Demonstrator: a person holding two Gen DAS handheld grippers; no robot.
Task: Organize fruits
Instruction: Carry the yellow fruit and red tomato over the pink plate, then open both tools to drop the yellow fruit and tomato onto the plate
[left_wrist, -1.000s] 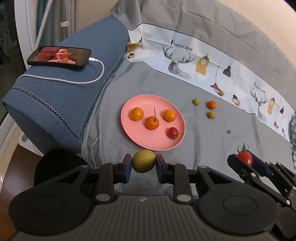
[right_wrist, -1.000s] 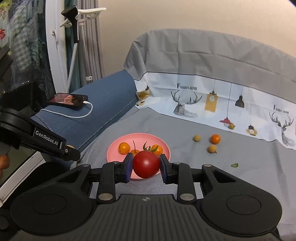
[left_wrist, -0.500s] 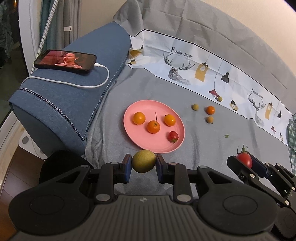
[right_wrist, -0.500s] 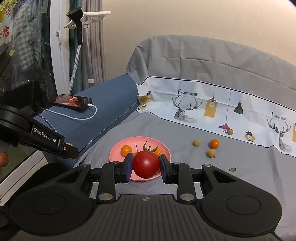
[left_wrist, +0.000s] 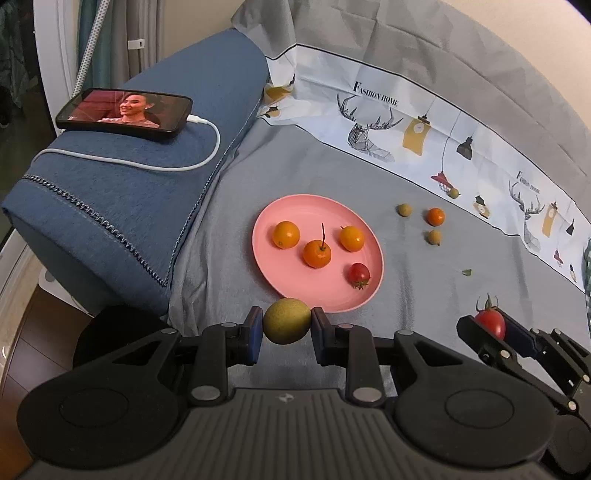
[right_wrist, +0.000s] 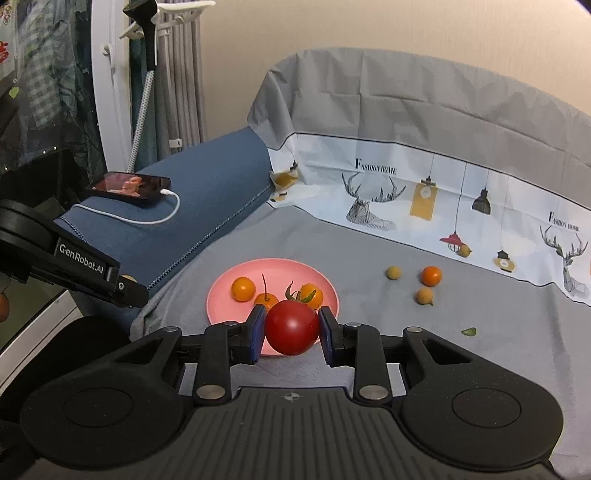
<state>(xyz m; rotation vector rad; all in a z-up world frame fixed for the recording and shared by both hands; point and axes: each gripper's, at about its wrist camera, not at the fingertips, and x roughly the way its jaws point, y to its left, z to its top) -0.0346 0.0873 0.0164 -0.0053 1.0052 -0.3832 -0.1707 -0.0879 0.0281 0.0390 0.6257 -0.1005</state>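
My left gripper (left_wrist: 287, 325) is shut on a yellow-green round fruit (left_wrist: 287, 320), held just in front of the near rim of the pink plate (left_wrist: 288, 218). The plate holds three orange fruits (left_wrist: 317, 253) and a small red tomato (left_wrist: 359, 274). My right gripper (right_wrist: 291, 328) is shut on a red tomato (right_wrist: 291, 327) with a green stem, held before the plate (right_wrist: 273, 267). That gripper also shows at the right of the left wrist view (left_wrist: 491, 325). Loose small fruits (left_wrist: 435, 216) lie on the grey sheet right of the plate.
A blue cushion (left_wrist: 122, 192) at the left carries a phone (left_wrist: 123, 109) on a white charging cable. A printed white and grey cloth (left_wrist: 424, 122) rises at the back. A small green leaf (left_wrist: 467, 272) lies on the sheet. The left gripper's body shows in the right wrist view (right_wrist: 74, 266).
Both grippers have drawn back and up a little from the plate, each still holding its fruit. The fruits on the plate and sheet have not moved.
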